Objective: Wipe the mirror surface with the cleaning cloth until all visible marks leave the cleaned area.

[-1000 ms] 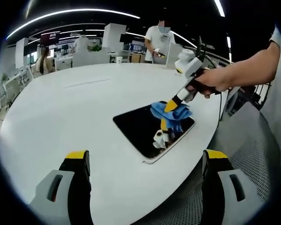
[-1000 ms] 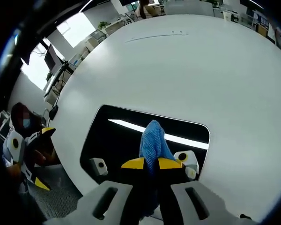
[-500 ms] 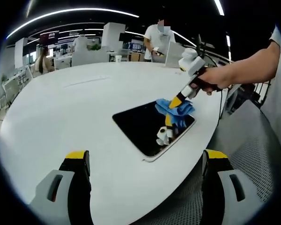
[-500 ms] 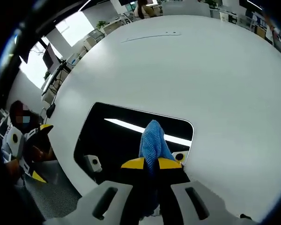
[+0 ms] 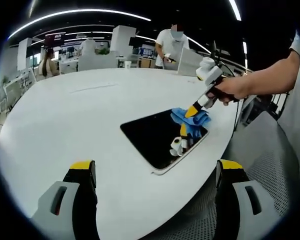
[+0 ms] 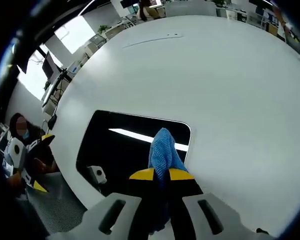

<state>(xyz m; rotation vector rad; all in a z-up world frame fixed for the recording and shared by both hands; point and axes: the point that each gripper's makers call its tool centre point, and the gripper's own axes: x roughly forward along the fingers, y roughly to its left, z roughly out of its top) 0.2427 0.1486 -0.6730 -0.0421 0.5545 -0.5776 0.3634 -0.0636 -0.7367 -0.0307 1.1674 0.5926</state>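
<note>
My right hand-held gripper (image 6: pixel 161 175) clamped the soft blue cleaning cloth (image 6: pixel 163 148) by its bunched middle, pressed on the mirror (image 6: pixel 125 145); the glass looked slick and fragile on the white counter (image 6: pixel 215 85). My left hand-held gripper (image 5: pixel 155 172) stood apart, empty.

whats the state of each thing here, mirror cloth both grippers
mirror: lying flat on the white table, near its edge, dark glass reflecting a ceiling light
cleaning cloth: bunched, pinched in the right gripper, pressed on the mirror by its far edge
right gripper: shut on the cloth
left gripper: open, holding nothing, above the table
</note>
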